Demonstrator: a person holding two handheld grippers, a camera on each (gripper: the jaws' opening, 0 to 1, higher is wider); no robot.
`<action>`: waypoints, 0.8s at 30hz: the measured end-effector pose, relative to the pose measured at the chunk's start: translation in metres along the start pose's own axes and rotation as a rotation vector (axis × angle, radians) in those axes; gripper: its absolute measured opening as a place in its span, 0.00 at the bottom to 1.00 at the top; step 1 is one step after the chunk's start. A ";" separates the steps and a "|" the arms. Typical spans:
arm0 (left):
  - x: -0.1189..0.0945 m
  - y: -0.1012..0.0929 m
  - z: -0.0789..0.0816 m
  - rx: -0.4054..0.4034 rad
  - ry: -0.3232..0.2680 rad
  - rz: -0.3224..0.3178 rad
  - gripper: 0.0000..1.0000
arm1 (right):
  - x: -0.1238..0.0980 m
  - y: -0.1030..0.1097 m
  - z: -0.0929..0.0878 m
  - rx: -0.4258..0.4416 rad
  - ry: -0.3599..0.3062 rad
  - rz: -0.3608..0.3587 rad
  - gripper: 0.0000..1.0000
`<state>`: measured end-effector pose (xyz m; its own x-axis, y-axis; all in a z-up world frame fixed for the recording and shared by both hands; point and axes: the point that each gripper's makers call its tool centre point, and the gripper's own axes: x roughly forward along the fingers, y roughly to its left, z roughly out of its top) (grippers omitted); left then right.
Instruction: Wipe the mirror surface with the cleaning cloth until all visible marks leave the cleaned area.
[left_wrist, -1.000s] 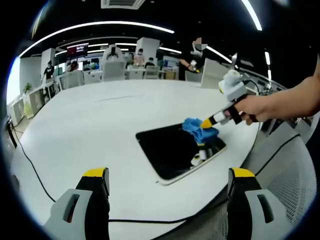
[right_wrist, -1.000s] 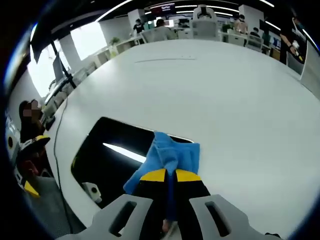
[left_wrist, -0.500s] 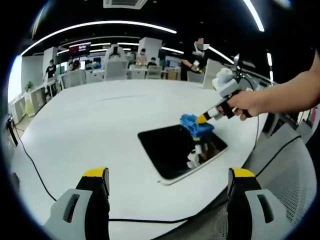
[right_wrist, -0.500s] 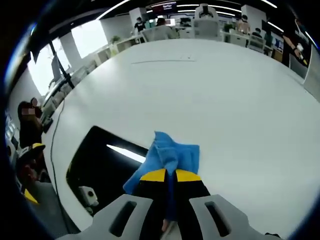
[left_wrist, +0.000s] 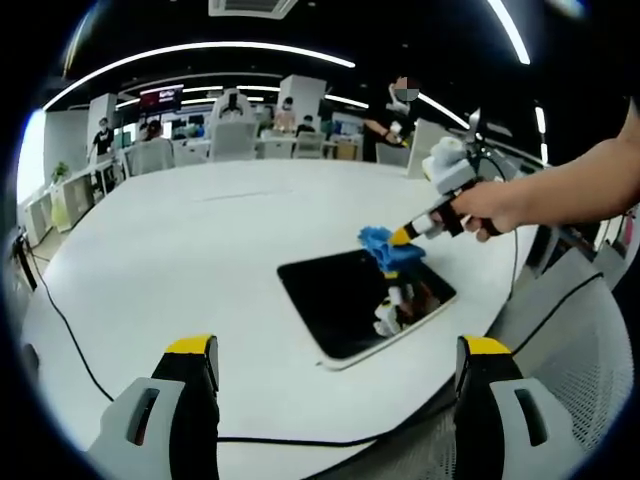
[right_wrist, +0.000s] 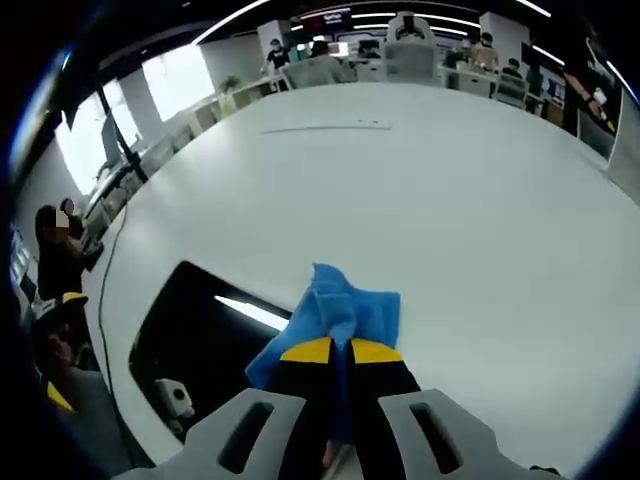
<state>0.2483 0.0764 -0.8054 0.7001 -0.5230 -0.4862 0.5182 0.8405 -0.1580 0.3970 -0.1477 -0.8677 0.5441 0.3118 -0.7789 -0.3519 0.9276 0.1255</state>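
One mirror (left_wrist: 352, 306) lies flat on the white table (left_wrist: 180, 250), long axis running diagonally away from you. Your right gripper (right_wrist: 340, 352) pinches one blue cloth (right_wrist: 340, 315) at the mirror's far corner (left gripper (left_wrist: 335, 350) spread wide, holding nothing).

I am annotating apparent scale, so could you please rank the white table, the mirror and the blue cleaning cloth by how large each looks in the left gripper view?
1. white table, largest by far
2. mirror
3. blue cleaning cloth, smallest, held in the right gripper
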 end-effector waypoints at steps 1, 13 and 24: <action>0.000 0.000 0.000 0.000 0.000 -0.001 0.99 | 0.000 0.000 0.000 0.001 0.000 0.001 0.00; 0.000 0.002 -0.006 -0.007 0.034 0.011 0.99 | -0.028 0.009 0.014 -0.049 -0.031 0.033 0.00; -0.001 0.001 -0.005 0.007 0.028 0.005 0.99 | -0.052 -0.018 0.019 0.005 -0.059 0.018 0.00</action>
<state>0.2456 0.0783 -0.8098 0.6885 -0.5147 -0.5109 0.5184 0.8419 -0.1497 0.3900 -0.1770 -0.8176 0.5818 0.3394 -0.7392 -0.3581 0.9228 0.1419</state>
